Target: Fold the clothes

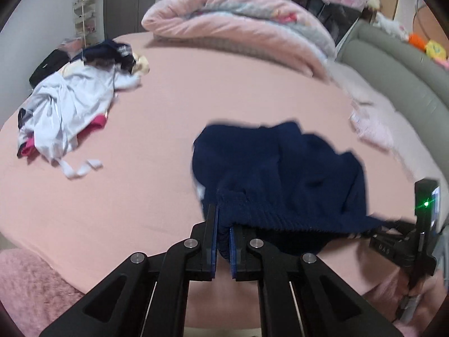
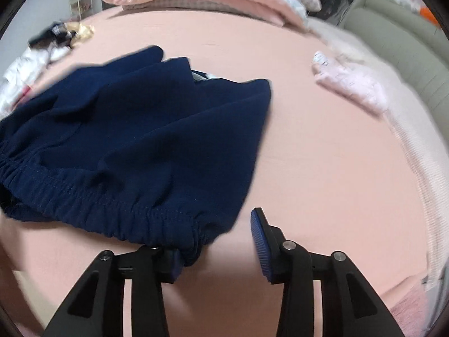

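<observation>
Pink bed sheet fills both views, with navy shorts at centre. Left gripper jaws pinch the waistband at 6 o'clock; right gripper jaws are spread. Unfolded clothes pile lies at 10 o'clock.

Matt navy knit shorts with ribbed elastic waistband on smooth pink bedsheet.

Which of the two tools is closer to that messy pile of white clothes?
Left. The left tool, shut on the navy shorts, has the white clothes pile just ahead to its left. The right tool, open by the shorts' far waistband end, is farther away.
</observation>
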Tool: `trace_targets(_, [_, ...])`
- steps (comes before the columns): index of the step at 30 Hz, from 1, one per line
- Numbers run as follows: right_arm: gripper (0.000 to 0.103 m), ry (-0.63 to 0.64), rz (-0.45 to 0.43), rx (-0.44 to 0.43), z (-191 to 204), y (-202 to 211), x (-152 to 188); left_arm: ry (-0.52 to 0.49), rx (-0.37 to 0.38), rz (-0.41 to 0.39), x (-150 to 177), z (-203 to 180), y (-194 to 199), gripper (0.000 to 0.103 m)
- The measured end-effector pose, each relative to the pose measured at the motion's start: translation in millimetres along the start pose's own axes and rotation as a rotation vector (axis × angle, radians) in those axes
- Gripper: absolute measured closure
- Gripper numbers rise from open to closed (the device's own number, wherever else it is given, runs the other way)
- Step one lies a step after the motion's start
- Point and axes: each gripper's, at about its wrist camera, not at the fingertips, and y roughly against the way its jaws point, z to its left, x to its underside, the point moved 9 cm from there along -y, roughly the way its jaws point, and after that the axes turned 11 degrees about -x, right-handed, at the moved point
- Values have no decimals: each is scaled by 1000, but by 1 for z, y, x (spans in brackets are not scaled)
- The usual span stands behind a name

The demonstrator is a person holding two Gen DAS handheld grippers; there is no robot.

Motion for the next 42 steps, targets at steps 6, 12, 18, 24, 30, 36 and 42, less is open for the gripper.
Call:
trace_targets(6, [98, 14, -219, -105, 25, 111, -59, -29, 124, -169, -56, -13, 91, 98])
trace_targets(12, [97, 76, -289, 10, 11, 161, -120, -94, 210, -17, -82, -47, 42, 98])
trace_targets(18, [97, 82, -415, 37, -1, 220, -189, -97, 243, -320, -194, -70, 121, 97])
trace_targets(24, [97, 157, -567, 87, 22, 289, -189, -79, 227, -302, -173, -58, 139, 95])
trace_targets(30, [96, 143, -205, 124, 4, 135, -79, -41, 72, 158, -14, -32, -13, 95])
trace_targets(36, [86, 84, 73, 88, -9, 39, 16, -60, 119, 371, 63, -33, -50, 88])
trace_targets(42, [69, 16, 4, -11, -15, 91, 14, -107, 259, 267, 29, -42, -10, 57])
